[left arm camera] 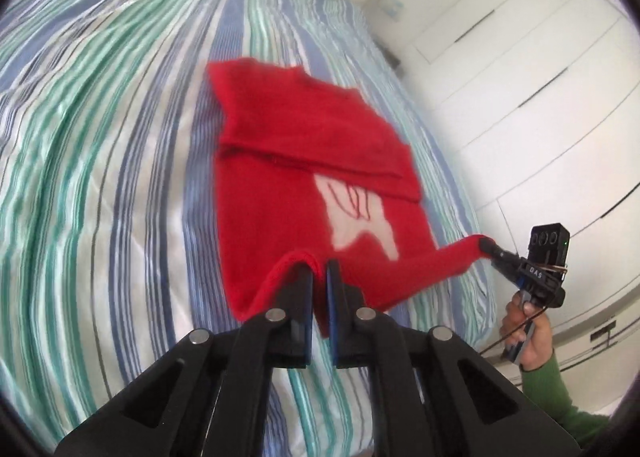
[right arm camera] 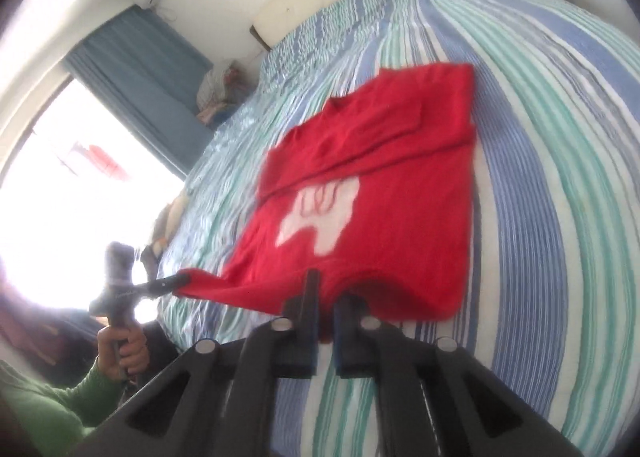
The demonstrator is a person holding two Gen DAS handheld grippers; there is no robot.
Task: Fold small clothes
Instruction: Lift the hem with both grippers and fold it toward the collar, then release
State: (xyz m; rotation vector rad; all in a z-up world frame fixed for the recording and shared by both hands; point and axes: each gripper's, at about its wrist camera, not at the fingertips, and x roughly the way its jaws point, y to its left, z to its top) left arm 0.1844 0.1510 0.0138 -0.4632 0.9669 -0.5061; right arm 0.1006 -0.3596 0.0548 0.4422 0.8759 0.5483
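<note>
**Pinching the hem corners of a red top on the bed**

Lying on a striped duvet (left arm camera: 100, 177), the red sweater (left arm camera: 288, 169) has its sleeves already folded across the chest, collar end away from the person, hem end nearest. A white patch with thin red line work sits on the front (left arm camera: 360, 217); it reads as a drawing rather than letters, and motion blur keeps me from saying more.

Both tools are clamped on the garment. The left gripper (left arm camera: 320, 269) has its jaws together on one hem corner, with red knit bunched up between the blue pads. The right gripper (right arm camera: 326, 289) is likewise closed on the other hem corner, and from the left wrist view its tip bites a drawn-out point of fabric (left arm camera: 486, 245). Between the two grips the hem is lifted off the bedding.

The cloth looks like a soft, light knit: it will sag between the grips, stretch where pulled and carry no shape of its own. Holding the two hem corners is a sensible place, since it keeps the edge taut for turning the lower half toward the collar. Too hard a sideways pull could distort the corners or disturb the folded sleeves.

On the right tool's body the letters "DAS" (left arm camera: 535, 272) can be read; nothing else is legible.
</note>
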